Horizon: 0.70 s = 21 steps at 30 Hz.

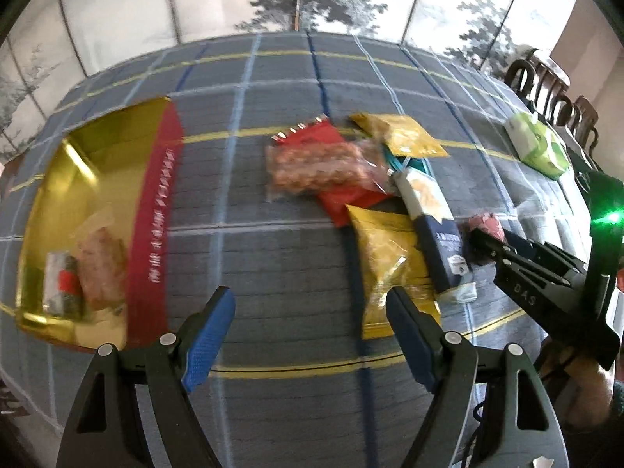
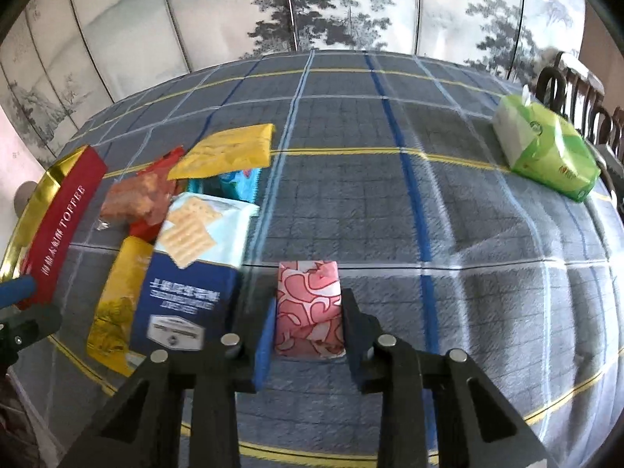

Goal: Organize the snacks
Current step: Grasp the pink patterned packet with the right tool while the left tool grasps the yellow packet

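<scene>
Right gripper (image 2: pixel 306 327) pinching pink patterned packet (image 2: pixel 310 304) at 6 o'clock on plaid cloth (image 2: pixel 429 202); lift straight, carry toward gold box (image 1: pixel 78 179) at 9 o'clock, left gripper (image 1: pixel 312 335) spread, empty.

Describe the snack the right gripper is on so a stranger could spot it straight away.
On the grey plaid tablecloth, find the heap of snack bags beside the red and gold box. Just right of the navy cracker pack lies a small packet between the right gripper pads. It alone is pink with red swirls, apart from the heap.
</scene>
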Motion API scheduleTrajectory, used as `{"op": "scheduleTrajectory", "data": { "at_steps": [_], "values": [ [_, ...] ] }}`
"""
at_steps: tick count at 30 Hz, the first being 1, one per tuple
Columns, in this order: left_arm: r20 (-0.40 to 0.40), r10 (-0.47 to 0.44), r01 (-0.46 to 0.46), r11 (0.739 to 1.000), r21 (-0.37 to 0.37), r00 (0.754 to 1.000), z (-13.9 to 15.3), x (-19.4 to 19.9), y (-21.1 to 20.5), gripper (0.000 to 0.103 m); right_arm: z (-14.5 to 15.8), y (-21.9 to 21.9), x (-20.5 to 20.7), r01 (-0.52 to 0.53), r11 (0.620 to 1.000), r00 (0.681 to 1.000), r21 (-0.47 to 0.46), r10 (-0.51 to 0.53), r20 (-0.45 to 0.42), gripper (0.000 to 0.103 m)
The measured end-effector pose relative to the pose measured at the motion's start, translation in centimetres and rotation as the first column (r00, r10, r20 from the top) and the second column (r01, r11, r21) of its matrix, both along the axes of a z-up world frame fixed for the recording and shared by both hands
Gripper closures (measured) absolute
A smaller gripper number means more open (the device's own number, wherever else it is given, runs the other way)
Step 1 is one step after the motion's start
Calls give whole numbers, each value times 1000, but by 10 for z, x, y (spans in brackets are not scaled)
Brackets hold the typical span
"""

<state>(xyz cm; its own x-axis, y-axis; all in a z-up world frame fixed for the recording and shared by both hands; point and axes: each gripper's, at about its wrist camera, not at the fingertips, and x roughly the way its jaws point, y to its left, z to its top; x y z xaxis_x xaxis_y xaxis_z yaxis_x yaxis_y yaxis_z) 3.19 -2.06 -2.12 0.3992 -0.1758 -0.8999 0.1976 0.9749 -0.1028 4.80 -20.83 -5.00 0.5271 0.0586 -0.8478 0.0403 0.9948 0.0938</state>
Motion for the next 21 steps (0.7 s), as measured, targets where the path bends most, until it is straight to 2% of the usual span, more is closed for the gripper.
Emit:
{"op": "scheduleTrajectory", "data": {
  "at_steps": [8, 11, 21],
  "values": [
    [-44, -34, 29, 994, -103, 998, -14, 9, -16, 27, -1, -31, 5, 52, 999, 998, 2, -52, 36, 72],
    [-59, -46, 40, 995, -93, 997, -20, 16, -26, 27, -2, -37, 8, 61, 998, 997, -14, -60, 49, 72],
    [-82, -74, 72, 997, -26, 994, -33, 28, -57, 27, -4, -48, 11, 71, 997, 995, 16, -72, 64, 72]
  ]
}}
